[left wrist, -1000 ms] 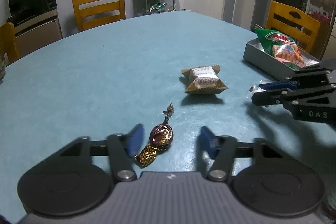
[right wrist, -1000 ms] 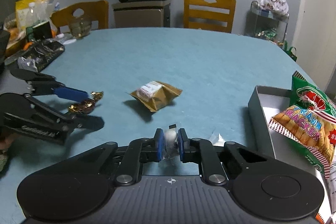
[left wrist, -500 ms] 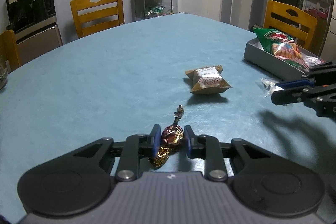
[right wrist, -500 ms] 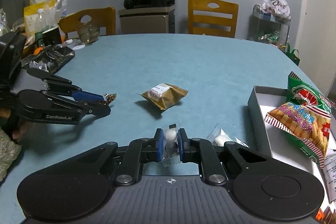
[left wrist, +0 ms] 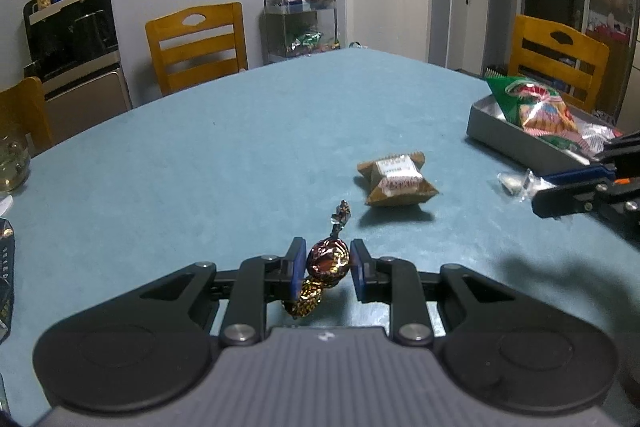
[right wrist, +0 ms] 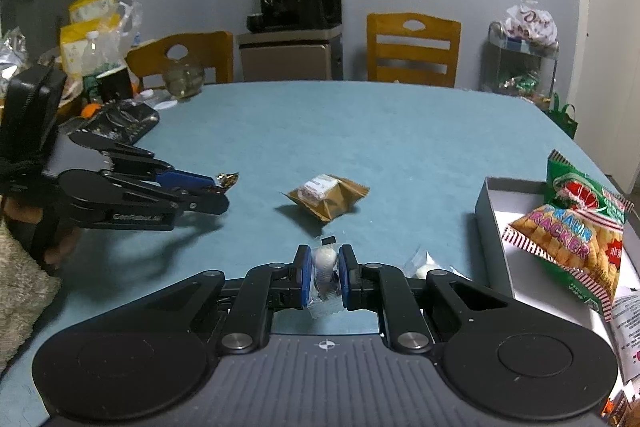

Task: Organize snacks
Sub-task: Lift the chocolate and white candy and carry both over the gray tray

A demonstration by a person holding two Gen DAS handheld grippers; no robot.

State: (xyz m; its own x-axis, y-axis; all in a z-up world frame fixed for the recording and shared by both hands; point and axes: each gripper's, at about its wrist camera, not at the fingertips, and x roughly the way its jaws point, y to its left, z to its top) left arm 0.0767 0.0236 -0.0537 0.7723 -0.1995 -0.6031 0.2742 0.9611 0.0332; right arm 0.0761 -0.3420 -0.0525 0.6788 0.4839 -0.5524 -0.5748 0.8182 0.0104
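Now both hand-held grippers are loaded: the left hand-held gripper [left wrist: 325,264] is clamped on a foil candy [left wrist: 327,261], the right hand-held gripper [right wrist: 323,268] on a clear-wrapped sweet [right wrist: 325,261]. Their likely goal, the grey box [right wrist: 494,223], lies on the worktop [right wrist: 360,131] to the right, nearer the right one; the left must cross past a brown packet [left wrist: 395,179].

Glossy foil wraps the candy [left wrist: 327,260]; the table [left wrist: 240,155] has matt teal cloth; the chair [left wrist: 196,47] is varnished wood.
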